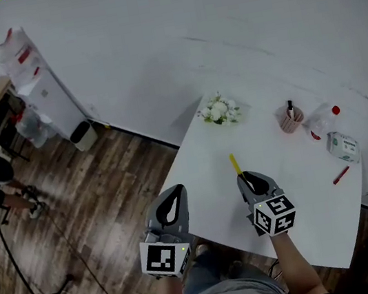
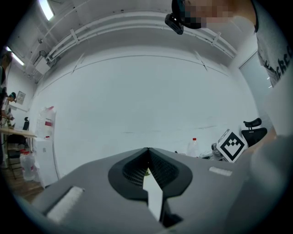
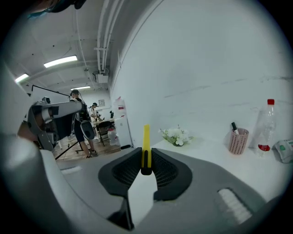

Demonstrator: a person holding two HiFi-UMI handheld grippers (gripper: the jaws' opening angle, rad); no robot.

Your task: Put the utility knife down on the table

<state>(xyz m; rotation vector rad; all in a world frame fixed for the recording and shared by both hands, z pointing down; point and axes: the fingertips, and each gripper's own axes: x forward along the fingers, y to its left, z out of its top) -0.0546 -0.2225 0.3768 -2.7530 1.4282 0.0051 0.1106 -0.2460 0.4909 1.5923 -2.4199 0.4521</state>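
A yellow utility knife [image 1: 236, 165] [image 3: 146, 141] sticks out forward from my right gripper [image 1: 247, 182] [image 3: 146, 170], whose jaws are shut on its black end. It is held above the white table [image 1: 202, 174], near the front edge. My left gripper [image 1: 174, 204] [image 2: 147, 170] hangs left of the right one, at the table's near left edge, with its jaws shut and nothing between them.
At the table's far side stand a white flower bunch [image 1: 219, 110] [image 3: 176, 135], a pink pen cup [image 1: 290, 118] [image 3: 238, 139], a clear bottle with a red cap [image 1: 322, 120] [image 3: 265, 128], a small packet [image 1: 342, 146] and a red pen [image 1: 341, 175]. Wooden floor [image 1: 89, 207] lies to the left.
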